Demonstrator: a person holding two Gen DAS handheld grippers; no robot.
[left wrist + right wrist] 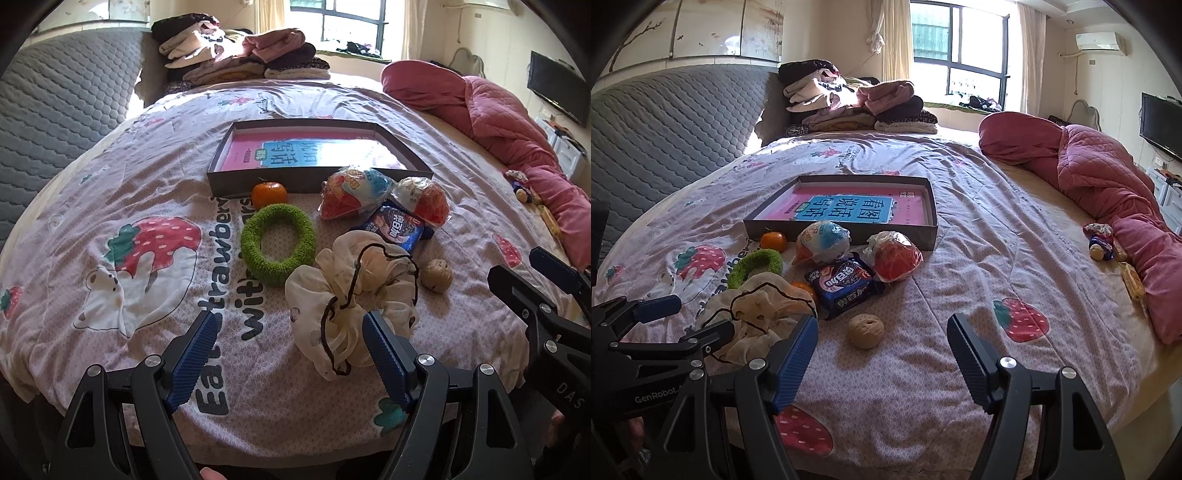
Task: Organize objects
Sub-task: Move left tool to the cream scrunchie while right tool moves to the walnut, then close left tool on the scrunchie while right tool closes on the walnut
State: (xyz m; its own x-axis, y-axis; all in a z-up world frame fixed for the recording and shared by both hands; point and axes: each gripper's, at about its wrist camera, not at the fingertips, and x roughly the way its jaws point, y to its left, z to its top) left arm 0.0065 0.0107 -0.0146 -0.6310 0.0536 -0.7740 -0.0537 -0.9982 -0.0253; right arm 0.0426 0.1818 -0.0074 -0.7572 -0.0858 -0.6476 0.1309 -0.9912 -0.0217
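Note:
A shallow dark box (221, 158) (932, 206) with a pink book inside lies on the bedspread. In front of it lie a tangerine (269, 194) (773, 240), a green fuzzy ring (277, 244) (757, 264), two wrapped red-and-white snacks (351, 194) (421, 201) (823, 240) (894, 255), a blue snack packet (395, 227) (846, 286), a cream drawstring pouch (351, 299) (757, 314) and a walnut (437, 275) (866, 329). My left gripper (290, 328) is open, its right finger beside the pouch. My right gripper (882, 334) is open, just before the walnut.
A pink quilt (1108, 177) lies along the right side, with small snacks (1102, 245) beside it. Folded clothes (849, 103) are stacked at the far end. A grey padded headboard (665, 133) stands on the left.

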